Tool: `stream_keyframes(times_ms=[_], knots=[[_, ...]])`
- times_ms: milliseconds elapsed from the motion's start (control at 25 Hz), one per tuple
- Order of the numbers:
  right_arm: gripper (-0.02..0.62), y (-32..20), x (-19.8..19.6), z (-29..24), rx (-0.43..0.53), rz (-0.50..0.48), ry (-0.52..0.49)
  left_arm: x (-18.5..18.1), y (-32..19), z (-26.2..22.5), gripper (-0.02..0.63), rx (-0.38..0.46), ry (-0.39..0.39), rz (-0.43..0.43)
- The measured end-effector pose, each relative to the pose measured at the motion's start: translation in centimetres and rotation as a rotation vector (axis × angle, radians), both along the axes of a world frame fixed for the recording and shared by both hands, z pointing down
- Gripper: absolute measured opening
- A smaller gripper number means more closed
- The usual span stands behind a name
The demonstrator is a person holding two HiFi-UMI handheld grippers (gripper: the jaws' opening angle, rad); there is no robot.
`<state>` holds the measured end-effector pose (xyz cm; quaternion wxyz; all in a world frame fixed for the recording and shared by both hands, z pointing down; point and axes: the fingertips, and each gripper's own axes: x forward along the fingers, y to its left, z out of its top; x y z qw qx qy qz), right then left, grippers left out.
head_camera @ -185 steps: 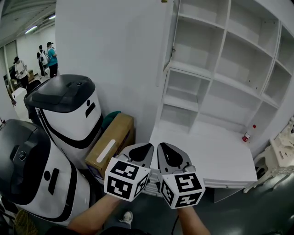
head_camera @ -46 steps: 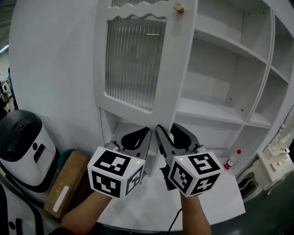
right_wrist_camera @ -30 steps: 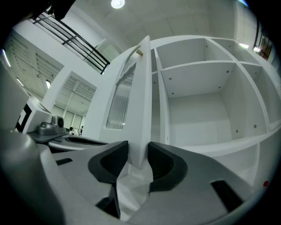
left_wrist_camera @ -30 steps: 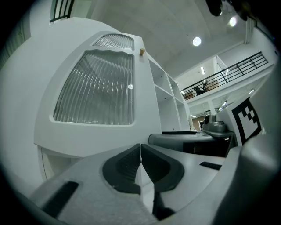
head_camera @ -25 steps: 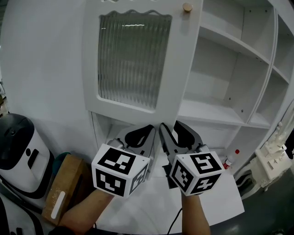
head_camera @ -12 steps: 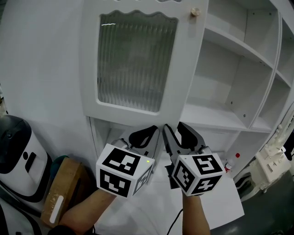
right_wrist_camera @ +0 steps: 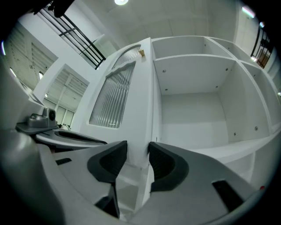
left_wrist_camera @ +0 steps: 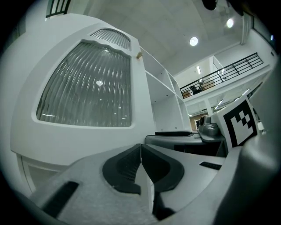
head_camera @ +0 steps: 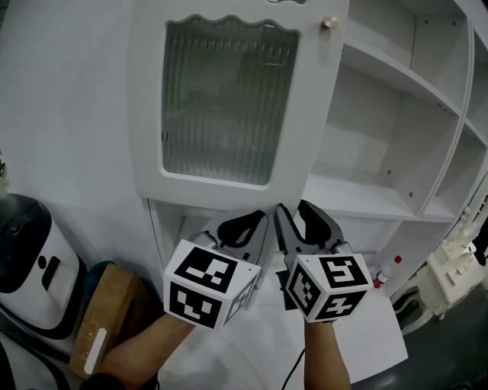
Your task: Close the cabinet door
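Note:
The white cabinet door [head_camera: 221, 99] has a ribbed glass pane and a small gold knob [head_camera: 329, 23]. It hangs partly swung out in front of the open shelves [head_camera: 396, 114]. My right gripper [head_camera: 292, 207] points level at the door's lower right corner. In the right gripper view the door's edge [right_wrist_camera: 140, 101] fills the gap between the pads of that gripper [right_wrist_camera: 137, 147], which is shut on it. My left gripper [head_camera: 248, 217] sits just left of it under the door's bottom rail. Its jaws [left_wrist_camera: 141, 145] are shut with nothing between them, and the door [left_wrist_camera: 83, 88] rises above them.
A white desk top [head_camera: 366, 320] lies under the shelves, with a red-capped bottle [head_camera: 389, 268] at its right. A white and black machine [head_camera: 30, 259] and a cardboard box [head_camera: 107, 320] stand on the floor at the left, against the white wall.
The door has swung further right toward the shelves, its knob shifting right in the head view. Both grippers moved right with its lower edge.

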<state>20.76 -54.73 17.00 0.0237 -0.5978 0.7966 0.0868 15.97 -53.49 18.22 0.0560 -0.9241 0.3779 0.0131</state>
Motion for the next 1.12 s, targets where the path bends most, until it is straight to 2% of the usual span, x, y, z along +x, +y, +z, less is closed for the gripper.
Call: stream_keyframes(times_ms=[280, 640, 1120], knots=[[0.166, -0.9, 0.2, -0.2, 0.010, 0.043, 0.039, 0.1, -0.6, 0.0, 0.012, -0.004, 0.004, 0.002], [0.166, -1.3, 0.2, -0.3, 0.012, 0.038, 0.032, -0.1, -1.6, 0.1, 0.012, -0.008, 0.010, -0.003], [0.147, 0.0, 0.1, -0.2, 0.017, 0.105, 0.047, -1.3, -0.6, 0.5, 0.012, -0.019, 0.022, -0.010]])
